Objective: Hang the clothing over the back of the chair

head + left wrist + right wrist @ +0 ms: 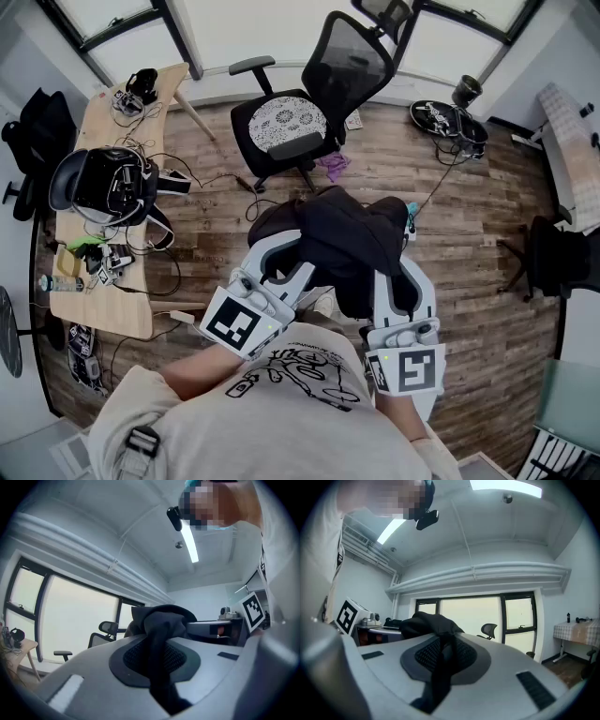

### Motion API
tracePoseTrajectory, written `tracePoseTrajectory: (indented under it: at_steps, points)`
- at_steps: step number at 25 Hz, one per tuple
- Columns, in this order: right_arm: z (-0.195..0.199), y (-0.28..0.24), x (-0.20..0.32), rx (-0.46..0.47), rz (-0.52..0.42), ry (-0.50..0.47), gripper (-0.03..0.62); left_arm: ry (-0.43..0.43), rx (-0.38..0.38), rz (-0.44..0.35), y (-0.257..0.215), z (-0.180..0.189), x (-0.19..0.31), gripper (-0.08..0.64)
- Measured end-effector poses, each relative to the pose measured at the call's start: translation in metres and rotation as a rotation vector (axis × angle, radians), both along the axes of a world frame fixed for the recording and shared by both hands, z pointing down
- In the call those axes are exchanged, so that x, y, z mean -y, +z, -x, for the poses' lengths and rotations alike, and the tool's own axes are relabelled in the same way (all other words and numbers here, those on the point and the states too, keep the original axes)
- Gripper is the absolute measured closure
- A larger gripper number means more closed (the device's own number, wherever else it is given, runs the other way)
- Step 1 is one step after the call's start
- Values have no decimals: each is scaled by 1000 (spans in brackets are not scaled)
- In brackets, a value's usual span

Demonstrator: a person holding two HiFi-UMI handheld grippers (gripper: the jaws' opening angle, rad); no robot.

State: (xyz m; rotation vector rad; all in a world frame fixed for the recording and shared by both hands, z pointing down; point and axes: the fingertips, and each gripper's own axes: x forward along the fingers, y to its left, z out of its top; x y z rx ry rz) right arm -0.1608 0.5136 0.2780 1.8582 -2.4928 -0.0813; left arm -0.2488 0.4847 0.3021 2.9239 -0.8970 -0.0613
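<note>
Holding dark clothing short of the chair

Left gripper [279, 246] and right gripper [399, 255] are each clamped on the black clothing [342, 234], which sags bunched between them above the wooden floor [469, 197]. It looks soft and light; grips near its upper edge should let it drape. The chair [352, 66] stands ahead across open floor, with the desk [174, 81] at left.

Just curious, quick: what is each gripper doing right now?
Left gripper: shut on the dark garment.
Right gripper: shut on the same dark garment.

Head view steeply down; gripper views level, near jaws, facing windows [478, 616]; all share garment [347, 239], seemingly chair [309, 103].
</note>
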Motion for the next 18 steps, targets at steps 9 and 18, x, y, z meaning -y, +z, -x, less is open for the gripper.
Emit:
tracePoseTrajectory:
  at_steps: [9, 18]
  points:
    - [-33, -2, 7, 39, -13, -11, 563, -1, 1, -9, -2, -34, 9, 521]
    - [-87, 4, 19, 25, 4, -24, 563, -11, -10, 12, 8, -90, 22, 522]
